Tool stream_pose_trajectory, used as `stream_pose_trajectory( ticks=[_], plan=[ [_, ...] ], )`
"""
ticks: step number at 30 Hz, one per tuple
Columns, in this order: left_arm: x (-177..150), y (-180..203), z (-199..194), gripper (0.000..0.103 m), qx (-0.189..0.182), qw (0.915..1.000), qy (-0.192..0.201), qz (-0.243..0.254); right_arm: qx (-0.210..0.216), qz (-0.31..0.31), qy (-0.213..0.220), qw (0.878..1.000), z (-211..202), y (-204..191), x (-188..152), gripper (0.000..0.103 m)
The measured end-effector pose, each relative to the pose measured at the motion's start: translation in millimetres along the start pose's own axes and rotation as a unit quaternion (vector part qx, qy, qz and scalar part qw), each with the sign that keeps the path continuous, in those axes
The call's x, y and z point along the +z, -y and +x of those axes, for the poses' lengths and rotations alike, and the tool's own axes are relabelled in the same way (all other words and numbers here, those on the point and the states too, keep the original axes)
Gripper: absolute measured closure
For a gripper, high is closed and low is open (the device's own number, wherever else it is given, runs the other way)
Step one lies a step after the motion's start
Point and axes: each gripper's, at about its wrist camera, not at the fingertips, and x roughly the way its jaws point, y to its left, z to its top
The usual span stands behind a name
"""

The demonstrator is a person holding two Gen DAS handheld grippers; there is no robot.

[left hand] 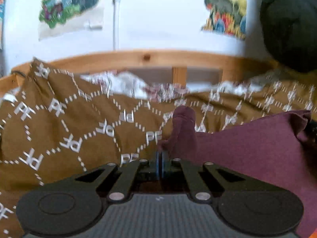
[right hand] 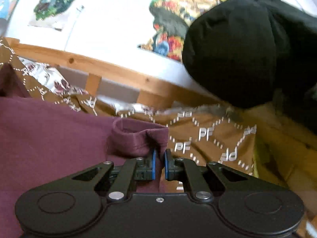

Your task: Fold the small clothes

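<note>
Your left gripper (left hand: 162, 154) has its blue pads pressed together on a pinch of the maroon garment (left hand: 247, 154), gripping a bunched corner that stands up just ahead of the fingertips. Your right gripper (right hand: 159, 156) is nearly closed as well; a fold of the same maroon garment (right hand: 49, 130) runs down between its blue pads (right hand: 153, 163), which squeeze the cloth at a rolled, hemmed edge, with only a thin slit left between them. No earlier view is given here, so only the grip itself can be told. The garment lies spread on the bed, on top of a brown cover (left hand: 79, 123) printed with white "PF" letters and dotted diamonds. From the left wrist it fills the lower right; from the right wrist it fills the lower left, so it stretches between your two grippers. Beyond the cover, crumpled white patterned bedding (left hand: 126, 83) sits against the wooden bed rail (left hand: 146, 57). Above the rail is a white wall with colourful pictures (left hand: 67, 2). A dark, rounded fabric mass (right hand: 237, 45) hangs at the upper right of both views, too blurred to identify.
</note>
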Motion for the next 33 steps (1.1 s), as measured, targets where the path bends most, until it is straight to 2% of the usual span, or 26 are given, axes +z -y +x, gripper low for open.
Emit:
stream_pose_trajectory(
  ticks=[4,7,10,12,14,15,16,17,18,19,20,23,26,28,30,31,33],
  plan=[
    [-13,-1,22,0.101,0.013,0.9986,-0.050,0.010,0.005,-0.012,-0.031,0.999,21,-6,-13,0.095],
    [-18,-8,33,0.101,0.017,0.9958,-0.090,-0.004,0.008,-0.015,-0.046,0.999,32,-9,-18,0.095],
    [-19,-18,38,0.101,0.023,0.9924,-0.118,-0.027,0.022,-0.010,-0.068,0.997,39,-10,-19,0.090],
    [-18,-26,36,0.101,0.012,0.9906,-0.123,-0.059,0.027,0.007,-0.070,0.997,36,-6,-17,0.078],
    [-17,-32,30,0.096,0.000,0.9884,-0.128,-0.082,0.023,0.037,-0.074,0.996,33,4,-15,0.047],
    [-16,-34,26,0.094,-0.004,0.9878,-0.128,-0.088,0.019,0.057,-0.074,0.995,29,11,-15,0.038],
    [-15,-35,22,0.086,-0.007,0.9878,-0.126,-0.091,0.016,0.079,-0.074,0.994,25,19,-14,0.028],
    [-15,-35,16,0.066,-0.010,0.9882,-0.121,-0.092,0.013,0.098,-0.075,0.992,20,26,-13,0.026],
    [-15,-34,11,0.052,-0.014,0.9889,-0.116,-0.093,0.009,0.113,-0.075,0.991,14,33,-13,0.025],
    [-14,-33,5,0.030,-0.016,0.9895,-0.109,-0.094,0.009,0.122,-0.076,0.990,6,39,-13,0.022],
    [-14,-31,-1,0.019,-0.016,0.9903,-0.101,-0.094,0.012,0.125,-0.076,0.989,0,42,-12,0.015],
    [-13,-19,-16,0.012,-0.007,0.9946,-0.082,-0.063,0.041,0.122,-0.078,0.989,-20,42,-14,0.003],
    [-14,-4,-24,0.010,0.012,0.9962,-0.085,-0.017,0.053,0.086,-0.086,0.991,-27,27,-16,0.001],
    [-19,6,-24,0.010,0.036,0.9942,-0.100,0.016,0.059,0.064,-0.100,0.991,-20,16,-20,0.001],
    [-25,13,-17,0.010,0.074,0.9871,-0.134,0.048,0.047,0.047,-0.107,0.992,-11,9,-25,0.001],
    [-28,15,-12,0.011,0.090,0.9828,-0.149,0.062,0.028,0.039,-0.106,0.993,-5,8,-27,0.001],
    [-31,11,-11,0.010,0.093,0.9817,-0.155,0.062,-0.023,0.036,-0.109,0.993,6,14,-31,0.001]
  ],
)
